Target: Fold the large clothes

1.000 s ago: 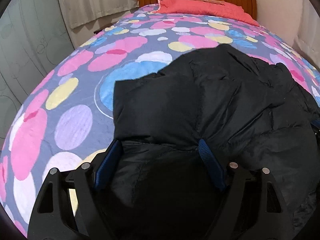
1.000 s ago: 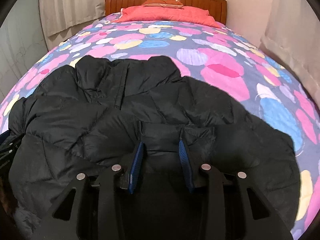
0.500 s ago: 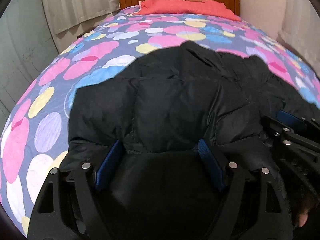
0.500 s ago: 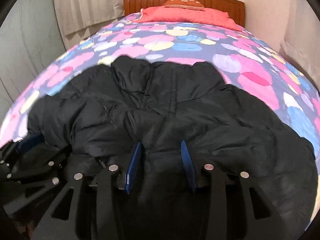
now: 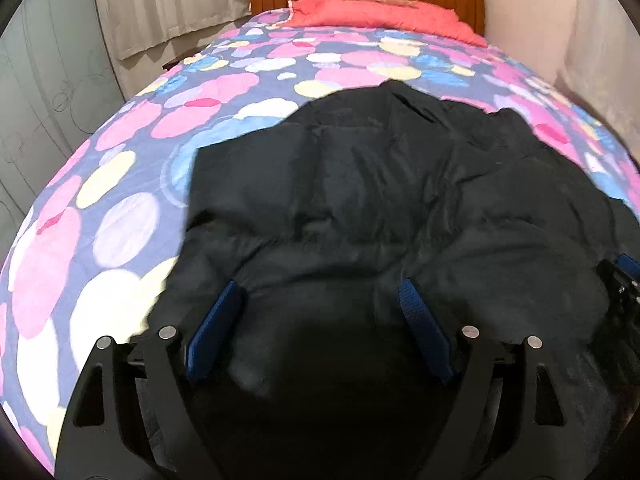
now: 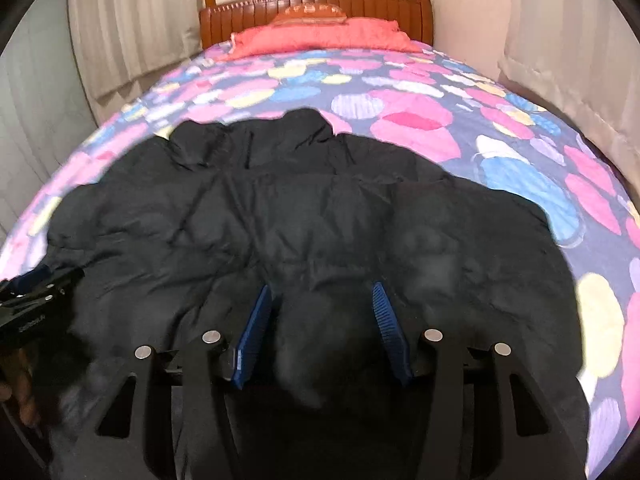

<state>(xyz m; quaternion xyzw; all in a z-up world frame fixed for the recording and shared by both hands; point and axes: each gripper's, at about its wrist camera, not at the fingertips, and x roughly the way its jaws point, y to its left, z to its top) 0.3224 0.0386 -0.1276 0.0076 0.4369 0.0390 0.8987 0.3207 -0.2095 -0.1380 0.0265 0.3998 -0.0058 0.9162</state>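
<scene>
While the black puffer jacket (image 5: 384, 208) lies spread on the bed (image 5: 120, 208) with its collar end towards the headboard (image 6: 320, 4), I judge the folding barely begun: the sides seem drawn in a little, but the bulk is still loose, puffy and uneven, with no neat fold to show and the flattening and final folds all left to do. My left gripper (image 5: 316, 320) stands with its fingers spread wide, a mound of jacket fabric bulging between them, and I cannot tell whether the pads truly press on it. My right gripper (image 6: 320, 328) has just been opening; its fingers are clearly further apart than in the earlier frames, with a hump of fabric sitting loosely between them rather than pinched. Compared with a second ago, both views have shifted across the jacket, and each gripper now shows at the other view's edge.
</scene>
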